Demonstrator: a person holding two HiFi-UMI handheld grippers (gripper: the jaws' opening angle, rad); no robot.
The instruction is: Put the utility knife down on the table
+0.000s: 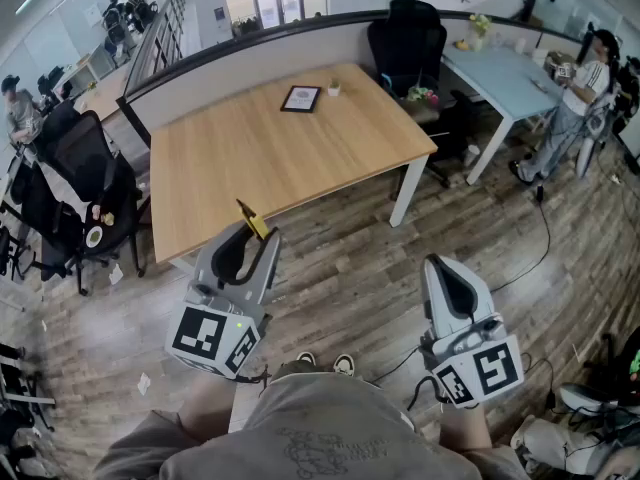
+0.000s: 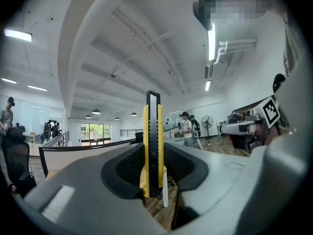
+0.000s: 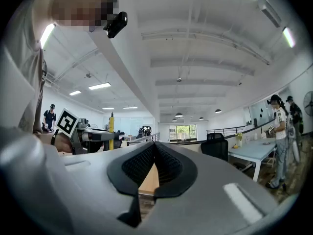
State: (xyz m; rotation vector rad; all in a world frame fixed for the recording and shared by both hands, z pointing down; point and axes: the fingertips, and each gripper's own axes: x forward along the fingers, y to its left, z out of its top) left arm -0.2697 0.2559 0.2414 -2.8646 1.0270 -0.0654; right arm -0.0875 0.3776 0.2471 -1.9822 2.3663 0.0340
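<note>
The yellow and black utility knife stands upright between the jaws of my left gripper, which is shut on it. In the left gripper view the knife rises from between the two dark pads, blade end up. That gripper hovers over the wooden floor just short of the near edge of the wooden table. My right gripper hangs to the right over the floor, its jaws shut with nothing between them. From the right gripper view the pads meet at the tip, and the knife shows far left.
A small framed picture and a tiny plant sit at the table's far side. Black office chairs stand at the left and behind the table. A light blue table and a person are at the right.
</note>
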